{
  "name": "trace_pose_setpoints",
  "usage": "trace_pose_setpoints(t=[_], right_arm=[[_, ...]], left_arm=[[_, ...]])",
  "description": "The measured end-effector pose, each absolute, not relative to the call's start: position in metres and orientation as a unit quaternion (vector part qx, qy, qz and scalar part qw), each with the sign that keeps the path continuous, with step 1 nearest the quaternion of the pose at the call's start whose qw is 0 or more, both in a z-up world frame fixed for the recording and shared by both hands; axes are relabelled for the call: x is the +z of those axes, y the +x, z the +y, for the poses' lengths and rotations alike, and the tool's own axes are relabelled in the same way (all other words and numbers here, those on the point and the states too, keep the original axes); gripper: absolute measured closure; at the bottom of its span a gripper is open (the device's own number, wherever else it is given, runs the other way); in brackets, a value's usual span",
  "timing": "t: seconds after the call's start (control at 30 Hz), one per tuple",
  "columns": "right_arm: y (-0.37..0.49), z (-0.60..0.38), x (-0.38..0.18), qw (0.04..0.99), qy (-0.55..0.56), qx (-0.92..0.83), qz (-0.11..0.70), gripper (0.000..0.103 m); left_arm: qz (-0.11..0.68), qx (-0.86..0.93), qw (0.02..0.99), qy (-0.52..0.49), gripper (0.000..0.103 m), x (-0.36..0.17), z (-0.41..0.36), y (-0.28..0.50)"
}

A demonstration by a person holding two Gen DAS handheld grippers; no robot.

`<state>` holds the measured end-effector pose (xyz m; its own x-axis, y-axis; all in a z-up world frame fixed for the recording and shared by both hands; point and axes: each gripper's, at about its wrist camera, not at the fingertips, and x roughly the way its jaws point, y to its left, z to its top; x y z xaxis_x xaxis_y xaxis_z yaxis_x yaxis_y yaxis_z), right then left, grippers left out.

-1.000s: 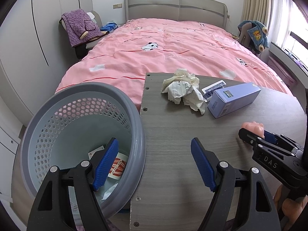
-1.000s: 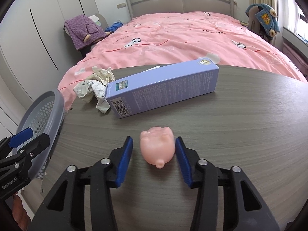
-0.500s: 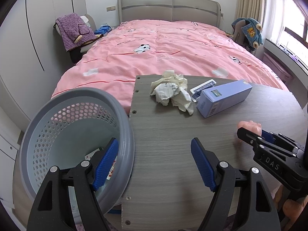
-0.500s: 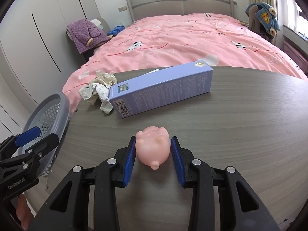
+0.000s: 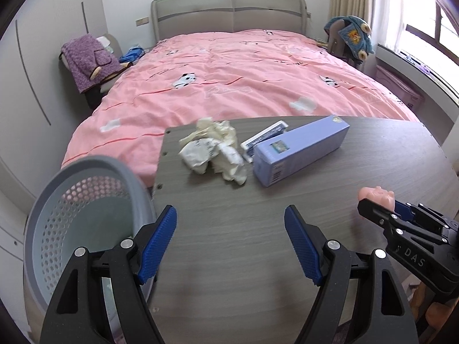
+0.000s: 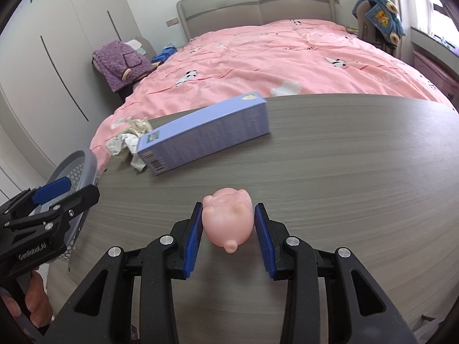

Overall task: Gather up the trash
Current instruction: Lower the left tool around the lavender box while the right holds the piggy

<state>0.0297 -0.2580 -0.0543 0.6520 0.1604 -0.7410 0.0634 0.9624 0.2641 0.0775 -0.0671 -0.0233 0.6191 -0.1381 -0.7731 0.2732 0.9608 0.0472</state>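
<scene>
Sitting squeezed between the right gripper's (image 6: 228, 230) blue pads, the pink pig toy (image 6: 228, 219) looks soft, light and rubbery, so a hold across its round flanks suits it; the smooth skin could slip if the squeeze eases. It hangs low over the near middle of the grey table (image 6: 358, 172). A second back those jaws stood wider with the pig loose between them; now they are closed on it. Beyond it, the lilac box (image 6: 200, 134) lies on its side, light cardboard and best pinched across its narrow width, with the crumpled paper (image 5: 213, 150) farther left. The left gripper (image 5: 229, 246) hangs wide open and empty. The grey basket (image 5: 40, 215) waits off the table's left edge, and it has slid leftward in that view.
</scene>
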Motion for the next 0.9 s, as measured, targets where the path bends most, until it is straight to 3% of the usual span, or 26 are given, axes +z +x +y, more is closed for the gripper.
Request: trace_pose_setpoints(t=[0.9], right_arm=[[0.024,-0.33,-0.06,0.89,0.215,0.0,0.402,0.067]], left_arm=[[0.428,-0.192,0.873,0.131,0.029,-0.041,-0.152,0.155]])
